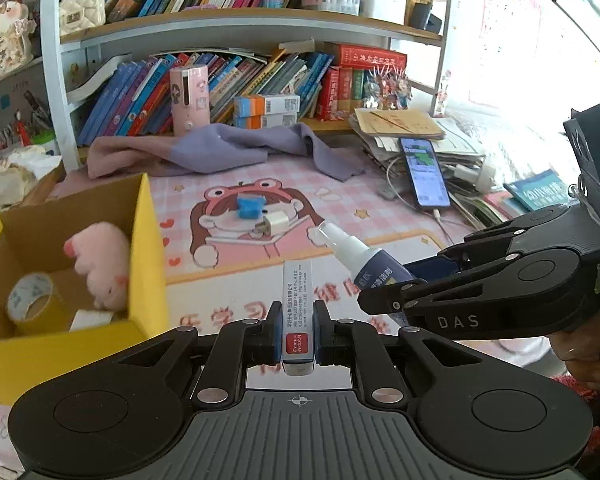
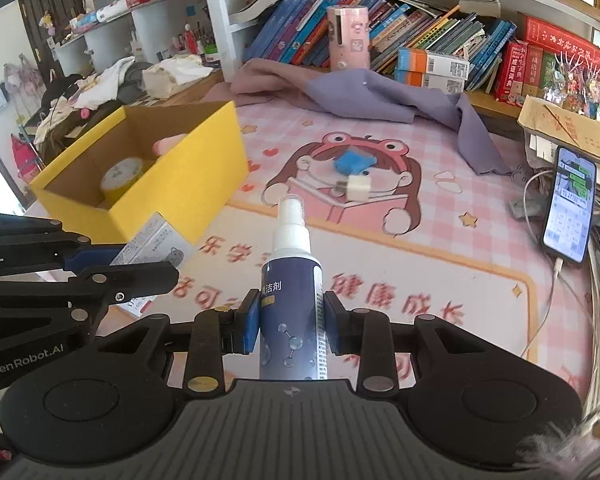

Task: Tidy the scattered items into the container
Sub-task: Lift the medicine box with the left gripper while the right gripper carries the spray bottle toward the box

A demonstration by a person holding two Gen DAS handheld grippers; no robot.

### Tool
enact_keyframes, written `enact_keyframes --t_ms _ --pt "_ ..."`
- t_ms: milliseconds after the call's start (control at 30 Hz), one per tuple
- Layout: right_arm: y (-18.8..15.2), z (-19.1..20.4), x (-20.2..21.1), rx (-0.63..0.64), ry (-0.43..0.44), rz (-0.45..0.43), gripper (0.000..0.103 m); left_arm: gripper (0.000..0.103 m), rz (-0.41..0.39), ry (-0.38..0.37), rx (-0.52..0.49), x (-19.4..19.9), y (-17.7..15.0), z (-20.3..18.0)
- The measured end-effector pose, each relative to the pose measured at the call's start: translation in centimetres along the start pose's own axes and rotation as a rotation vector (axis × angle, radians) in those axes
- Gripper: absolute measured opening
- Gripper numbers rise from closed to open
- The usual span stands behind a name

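Note:
My left gripper (image 1: 297, 332) is shut on a small white and red box (image 1: 297, 312), held above the desk mat to the right of the yellow cardboard box (image 1: 148, 240). That box holds a pink plush toy (image 1: 102, 264) and a roll of yellow tape (image 1: 32, 300). My right gripper (image 2: 292, 320) is shut on a blue spray bottle (image 2: 292, 304) with a white nozzle, held beside the left gripper. A blue block (image 2: 352, 162) and a white charger plug (image 2: 358, 188) lie on the mat's cartoon figure. The yellow box (image 2: 204, 168) also shows in the right wrist view.
A purple cloth (image 1: 228, 148) lies at the back of the pink mat (image 1: 380, 216). A phone (image 2: 570, 212) on a cable leans against stacked papers at the right. A pink cylinder (image 1: 190, 100) and rows of books stand on the shelf behind.

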State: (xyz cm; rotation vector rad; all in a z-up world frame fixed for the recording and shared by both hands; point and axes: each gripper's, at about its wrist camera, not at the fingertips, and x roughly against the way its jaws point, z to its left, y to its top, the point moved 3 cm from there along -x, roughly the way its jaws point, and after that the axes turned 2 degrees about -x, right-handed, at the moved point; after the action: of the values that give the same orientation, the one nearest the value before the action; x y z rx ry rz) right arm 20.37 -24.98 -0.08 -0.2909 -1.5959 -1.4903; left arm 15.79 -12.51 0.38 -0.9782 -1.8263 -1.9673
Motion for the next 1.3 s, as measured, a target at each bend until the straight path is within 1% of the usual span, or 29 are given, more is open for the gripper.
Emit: enact_keyframes --t_ms 200,467,700,900,1300 --pt "-1.8 3.4 0.9 -0.019 -0.026 -0.004 0.03 0.013 0.002 -0.013 0.004 2.5 -2.1 1.7" --pt "-4.6 7.4 2.1 -0.074 -0.064 -0.015 0.03 0.013 0.005 -0.047 -0.029 5.2 -4.6 3.2" --pt "-6.4 10.4 3.1 -0.099 -0.079 -0.024 0.03 0.013 0.006 -0.069 -0.048 7.2 -6.4 4.2" --pt "-7.0 12.1 3.5 -0.101 -0.083 -0.019 0.03 0.013 0.013 -0.076 -0.043 8.1 -7.5 5.0" --pt "-7.3 14.7 3.2 -0.06 -0.068 0.001 0.03 0.013 0.02 -0.07 -0.002 9.3 -9.1 6.8"
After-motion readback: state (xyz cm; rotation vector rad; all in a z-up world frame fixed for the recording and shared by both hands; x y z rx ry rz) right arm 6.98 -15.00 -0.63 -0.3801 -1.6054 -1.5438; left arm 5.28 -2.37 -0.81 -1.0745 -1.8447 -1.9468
